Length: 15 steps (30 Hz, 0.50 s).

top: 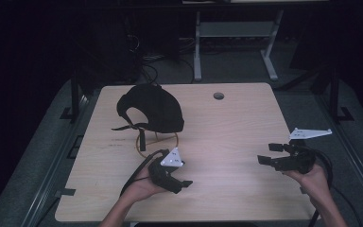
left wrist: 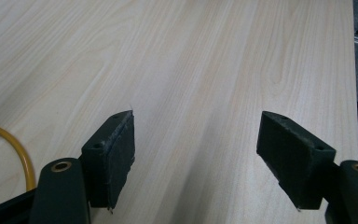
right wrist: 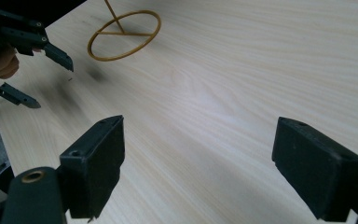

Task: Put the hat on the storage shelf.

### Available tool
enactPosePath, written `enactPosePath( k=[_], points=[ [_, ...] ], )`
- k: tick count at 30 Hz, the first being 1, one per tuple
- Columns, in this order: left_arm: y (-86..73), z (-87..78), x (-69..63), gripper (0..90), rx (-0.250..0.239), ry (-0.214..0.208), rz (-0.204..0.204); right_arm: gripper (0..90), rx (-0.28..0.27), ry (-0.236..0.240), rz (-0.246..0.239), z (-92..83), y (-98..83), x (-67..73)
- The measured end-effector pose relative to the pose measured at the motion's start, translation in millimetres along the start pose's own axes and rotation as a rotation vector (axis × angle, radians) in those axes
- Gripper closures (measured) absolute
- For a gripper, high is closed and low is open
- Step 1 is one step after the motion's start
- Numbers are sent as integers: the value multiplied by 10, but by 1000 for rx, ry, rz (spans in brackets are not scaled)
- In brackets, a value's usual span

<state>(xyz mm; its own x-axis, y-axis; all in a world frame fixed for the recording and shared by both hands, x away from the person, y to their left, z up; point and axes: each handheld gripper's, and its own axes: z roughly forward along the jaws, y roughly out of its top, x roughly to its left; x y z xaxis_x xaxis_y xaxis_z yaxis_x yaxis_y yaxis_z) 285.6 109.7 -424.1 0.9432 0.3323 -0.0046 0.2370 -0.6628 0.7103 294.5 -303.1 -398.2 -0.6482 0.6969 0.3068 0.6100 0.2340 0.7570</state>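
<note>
Black cap (top: 151, 108) perched on yellow wire stand (top: 157, 142), far-left part of counter (top: 246, 118), kept off surface, likely for shape. Left tongs (top: 182, 174) spread, empty, just near stand's ring base. Right tongs (top: 270, 153) spread, empty, well apart, over bare wood.

No text, label, brand or number can be read in any view. The table (top: 227, 142) bears a few faint dark marks near its left side, too small to make out. The grey plates on the grippers carry small dots, not readable characters.
</note>
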Motion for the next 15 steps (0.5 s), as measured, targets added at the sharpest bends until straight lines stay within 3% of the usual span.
enactPosePath(
  k=[7, 15],
  points=[
    [-6, 6, -1, 277, -3, -2, -8, 166, 8, 5, 21, 30, -186, -12],
    [-14, 30, -8, 277, 6, -14, -5, 158, 35, 1, 7, 123, -457, 149]
  ],
)
